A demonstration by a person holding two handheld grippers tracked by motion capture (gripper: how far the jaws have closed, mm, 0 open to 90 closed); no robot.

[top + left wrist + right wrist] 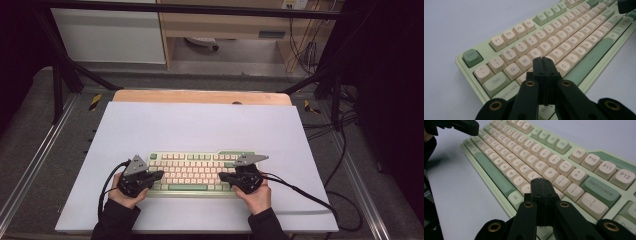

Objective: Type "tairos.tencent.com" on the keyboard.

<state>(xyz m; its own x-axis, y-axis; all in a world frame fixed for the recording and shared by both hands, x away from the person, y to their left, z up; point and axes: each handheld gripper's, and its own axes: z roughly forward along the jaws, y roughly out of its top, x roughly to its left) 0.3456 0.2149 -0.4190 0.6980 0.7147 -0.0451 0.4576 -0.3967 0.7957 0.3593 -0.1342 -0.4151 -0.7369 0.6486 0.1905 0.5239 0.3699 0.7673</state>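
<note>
White sheeting covers the tabletop (200,125), and near its front edge, well clear of the sides, lies the keyboard (200,172), pale green in the case with cream keycaps and a few green ones. We hold the left tongs (161,174) over its left end and the right tongs (222,176) over its right end, both pointing inward. Each pair is pressed fully together with nothing between the jaws: in the left gripper view the closed tip (543,59) hovers just above the letter rows near the left-hand keys, and in the right gripper view the closed tip (539,180) sits above the keys close to the Backspace key (603,188). Whether either tip touches a cap we cannot tell.

We judge the keyboard stiff and fairly heavy for its size, likely to stay put under light presses. The keycaps look smooth and sprung, so a closed tip should press squarely on a cap's centre or it may slip onto a neighbour. To move the board we would grip the case edges at both ends, never the caps, which could pull off.
</note>
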